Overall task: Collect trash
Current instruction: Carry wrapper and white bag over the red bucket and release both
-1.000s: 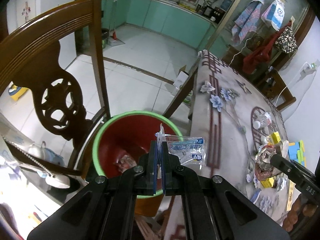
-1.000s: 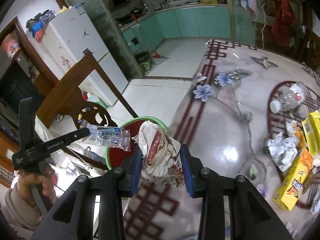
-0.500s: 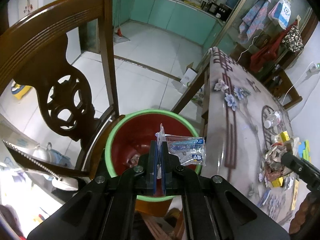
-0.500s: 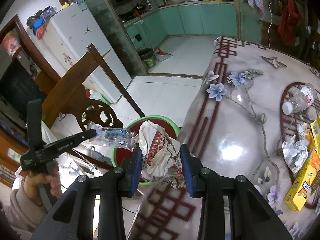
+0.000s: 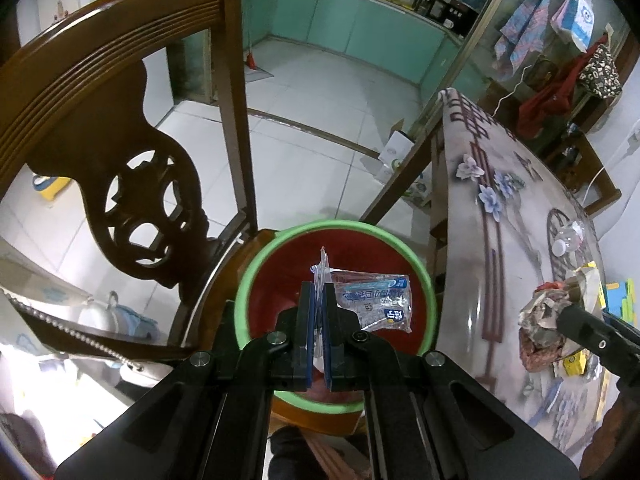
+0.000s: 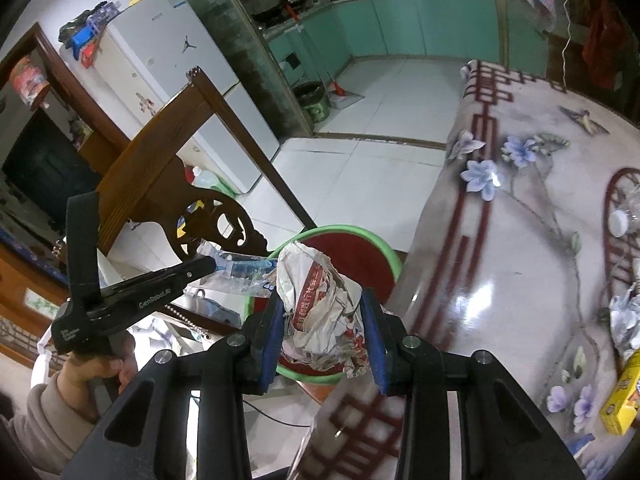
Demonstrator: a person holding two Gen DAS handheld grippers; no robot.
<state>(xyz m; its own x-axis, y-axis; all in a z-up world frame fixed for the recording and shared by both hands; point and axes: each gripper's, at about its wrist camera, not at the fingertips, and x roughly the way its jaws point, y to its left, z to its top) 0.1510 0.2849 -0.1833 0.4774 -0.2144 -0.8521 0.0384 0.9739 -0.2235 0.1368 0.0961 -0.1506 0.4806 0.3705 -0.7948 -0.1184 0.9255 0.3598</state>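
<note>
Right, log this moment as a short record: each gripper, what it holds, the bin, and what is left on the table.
left gripper: shut on the clear plastic wrapper, held over the bin
right gripper: shut on the crumpled paper wad, at the table edge beside the bin
bin: red inside, green rim, standing on the wooden chair
table: plastic bottle, yellow box, crumpled foil remain
</note>
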